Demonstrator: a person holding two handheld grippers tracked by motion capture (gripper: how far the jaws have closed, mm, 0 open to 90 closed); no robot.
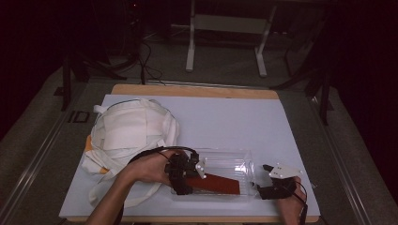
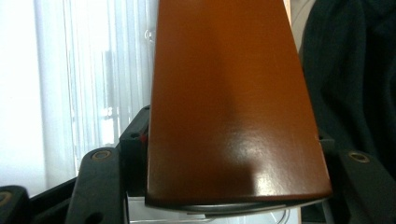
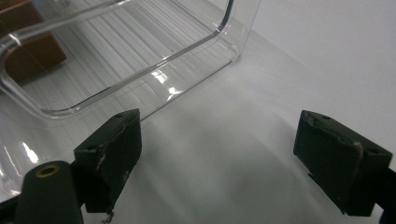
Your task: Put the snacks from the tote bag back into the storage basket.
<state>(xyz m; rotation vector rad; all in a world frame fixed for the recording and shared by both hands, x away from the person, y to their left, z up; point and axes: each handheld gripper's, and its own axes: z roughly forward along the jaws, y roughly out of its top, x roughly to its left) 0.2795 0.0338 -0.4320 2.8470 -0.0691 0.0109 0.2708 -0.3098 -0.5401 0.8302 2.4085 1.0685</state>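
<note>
Brown board (image 1: 219, 183) lies inside the clear plastic box (image 1: 234, 157), near the front of the white table (image 1: 234, 117). It is flat, smooth and shiny, and one end is wider than the other. The left gripper (image 1: 185, 180) is at the board's left end. In the left gripper view the board (image 2: 233, 116) sits between the two black jaws and hides most of them. The jaws are a little way apart, and I cannot tell if they press on the board or only stand beside it. The left hand (image 1: 150, 168) holds this gripper over the left end of the box.

The right gripper (image 1: 263, 180) is just outside the box's right end, low on the table. Its jaws are wide apart with nothing between them. In the right gripper view one jaw is very near the box wall (image 3: 140, 79).

A white cloth bag (image 1: 131, 131) lies to the left of the box, with straps hanging down. The room behind the table is dark and hard to see.
</note>
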